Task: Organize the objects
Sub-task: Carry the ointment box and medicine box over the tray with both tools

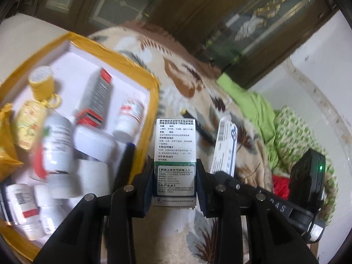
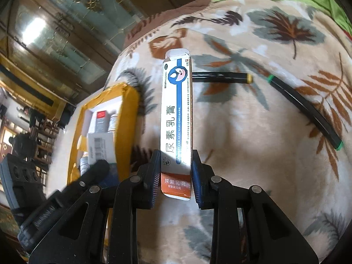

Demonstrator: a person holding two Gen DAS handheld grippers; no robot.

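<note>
Both grippers hold medicine cartons above the leaf-print blanket

The leaf-print blanket [image 2: 253, 132] fills most of both views, spread over what looks like a bed, with a crumpled green cloth [image 1: 253, 107] lying at its far side. On the blanket sits a yellow-taped box [image 1: 151, 83] with a white inside, packed with white pill bottles [image 1: 58, 145], a grey and red carton [image 1: 96, 96], a yellow-capped jar [image 1: 41, 81] and other small containers; motion blurs them in the left wrist view. Two black pens lie on the blanket well apart from the box: the longer one with green bands [image 2: 308, 114] and a shorter one with a yellow tip [image 2: 222, 76].

The left gripper [image 1: 175, 176] is clenched on a white and green medicine carton [image 1: 175, 145] printed with text, its pads pressing the carton's two sides, just beside the box's near corner. The right gripper [image 2: 175, 165] is clenched on a long white and blue ointment carton [image 2: 177, 110] with an orange end, held pointing away from the camera over the blanket. In the left wrist view that same carton [image 1: 224, 147] stands just to the right of the green one
</note>
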